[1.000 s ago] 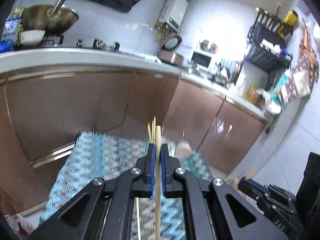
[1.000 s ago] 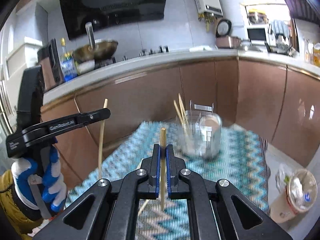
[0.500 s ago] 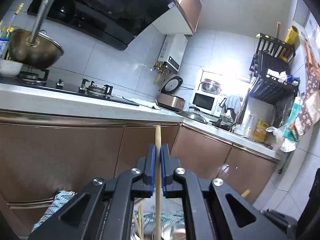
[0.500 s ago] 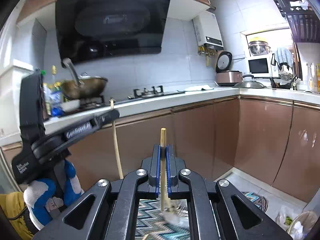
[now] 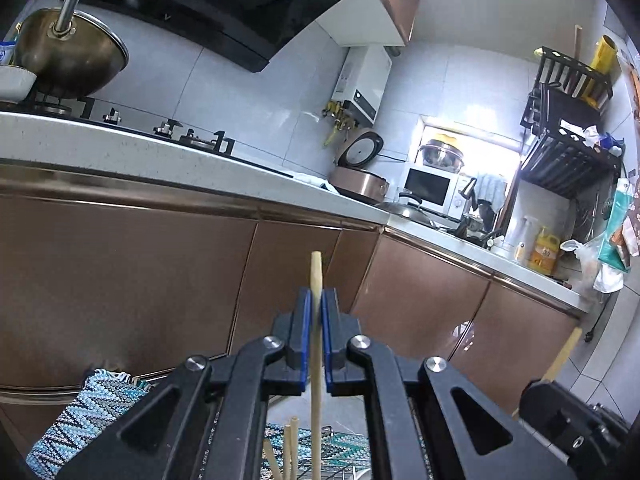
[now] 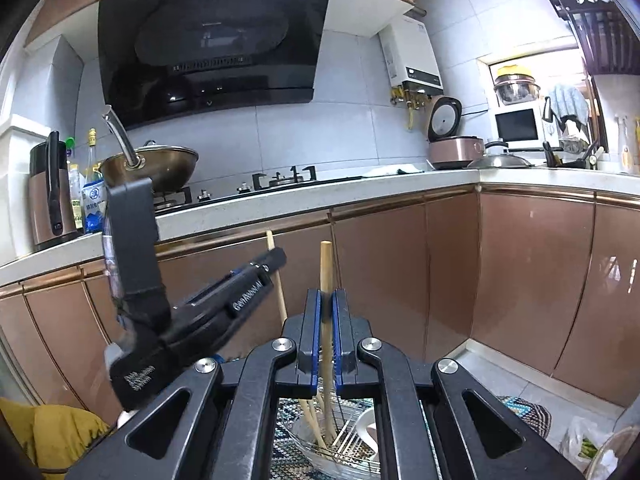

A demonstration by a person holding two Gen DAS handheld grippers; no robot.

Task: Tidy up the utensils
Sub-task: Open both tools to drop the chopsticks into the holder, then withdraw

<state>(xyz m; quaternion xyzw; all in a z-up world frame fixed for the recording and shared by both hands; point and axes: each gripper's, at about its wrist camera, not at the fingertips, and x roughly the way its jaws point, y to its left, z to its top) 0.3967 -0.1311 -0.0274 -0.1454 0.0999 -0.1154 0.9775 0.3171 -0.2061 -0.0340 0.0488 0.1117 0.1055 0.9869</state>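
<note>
My left gripper [image 5: 316, 304] is shut on a wooden chopstick [image 5: 316, 276] held upright; it also shows in the right wrist view [image 6: 276, 258], left of my right gripper. My right gripper [image 6: 327, 304] is shut on another wooden chopstick [image 6: 326, 264], upright, its lower end inside a clear utensil holder [image 6: 340, 444] on the blue zigzag cloth [image 6: 288, 412]. Several chopsticks [image 6: 314, 420] stand in the holder. In the left wrist view, chopstick tips [image 5: 290, 444] show below my left gripper, and the right gripper's chopstick [image 5: 564, 356] rises at the right edge.
Brown cabinet fronts [image 6: 440, 272] and a white counter [image 6: 320, 196] run behind. A wok [image 6: 156, 164] sits on the stove. A rice cooker [image 6: 452, 148] and microwave [image 6: 518, 126] stand at the back. A white item [image 6: 370, 424] lies in the holder. The cloth edge [image 5: 88, 404] hangs at left.
Both cameras have tilted upward from the cloth toward the cabinets and wall. Both grippers have come over the utensil holder, each still gripping its chopstick; the right one's lower end now sits in the holder.
</note>
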